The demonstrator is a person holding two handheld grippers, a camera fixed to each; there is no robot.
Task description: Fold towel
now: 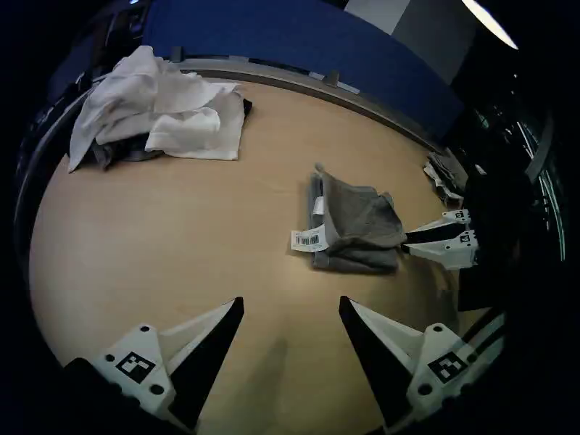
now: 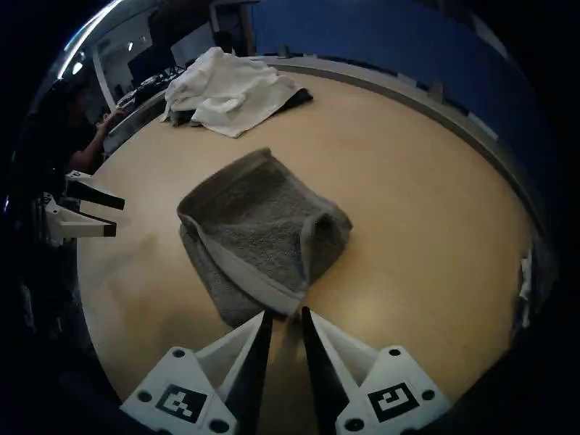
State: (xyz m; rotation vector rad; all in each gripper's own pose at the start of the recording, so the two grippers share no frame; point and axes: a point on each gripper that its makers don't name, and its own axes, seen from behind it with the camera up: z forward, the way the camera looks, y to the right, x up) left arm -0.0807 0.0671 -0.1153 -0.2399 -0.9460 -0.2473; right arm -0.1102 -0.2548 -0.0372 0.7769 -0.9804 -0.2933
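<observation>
The grey towel (image 2: 261, 232) lies near the middle of the wooden desk (image 2: 420, 217), folded into a loose, thick bundle with a pale hem running along its near edge. In the left gripper view a white tag (image 1: 307, 238) sticks out from the side of the bundle that faces away from the right gripper.

The right gripper (image 2: 284, 315) sits low at the towel's near corner. Its fingers are drawn close, with only a narrow slit between them, and the hem reaches right to their tips. Whether the tips actually pinch the cloth I cannot tell (bare desk shows through the slit behind the tips). From the left gripper view, the same gripper comes in from the right, its tips touching the towel's edge.

The left gripper (image 1: 290, 304) is spread wide, holding nothing, over bare desk and well apart from the towel. It also appears at the left edge of the right gripper view, its fingers parted.

A heap of crumpled white towels (image 1: 167, 109) lies at the far side of the desk with darker cloth under it, just before a blue partition (image 1: 304, 40). A few more folded cloths (image 1: 444, 174) sit at the desk's right edge.
</observation>
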